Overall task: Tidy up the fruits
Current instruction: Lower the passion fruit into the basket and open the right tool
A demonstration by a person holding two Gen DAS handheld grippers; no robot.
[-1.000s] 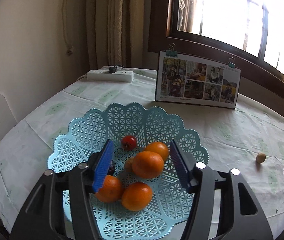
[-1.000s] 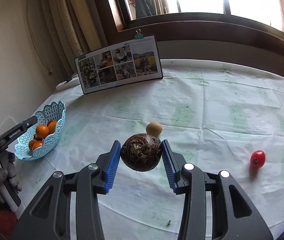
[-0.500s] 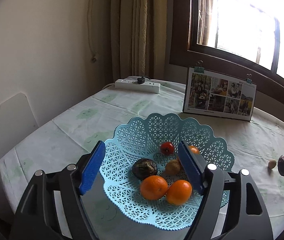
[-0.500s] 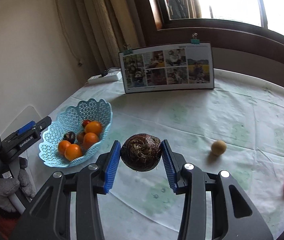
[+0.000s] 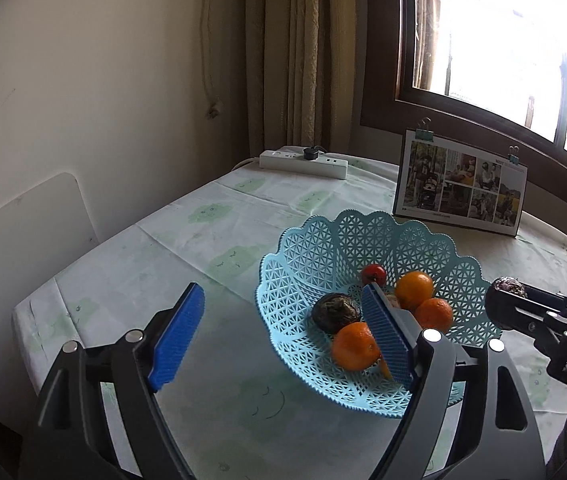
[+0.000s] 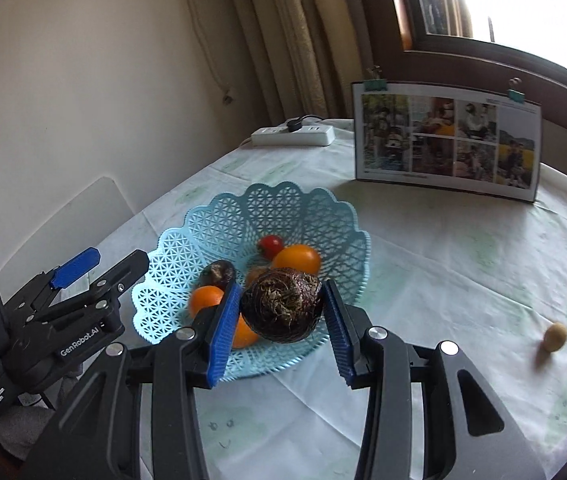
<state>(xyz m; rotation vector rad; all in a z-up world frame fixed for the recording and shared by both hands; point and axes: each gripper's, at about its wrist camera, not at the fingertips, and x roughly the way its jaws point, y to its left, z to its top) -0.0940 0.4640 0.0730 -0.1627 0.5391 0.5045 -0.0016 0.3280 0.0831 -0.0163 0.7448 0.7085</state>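
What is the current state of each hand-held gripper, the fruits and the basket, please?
Left hand-held gripper: open, empty, beside the basket.
Right hand-held gripper: shut on the dark brown fruit, above the basket.
Blue basket: upright, holding oranges, a tomato and another dark fruit.
Small yellow fruit: loose on the table.
Power strip: one plug inserted.

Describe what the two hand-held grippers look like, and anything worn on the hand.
Both are alike: the right hand-held gripper has a dark grey plastic frame with triangular cut-outs, silver round bolts, and two fingers faced with ribbed blue pads. The left hand-held gripper matches; from the right wrist view its black body carries white "GenRobot.AI" lettering. A grey glove shows below it. No cables are visible.
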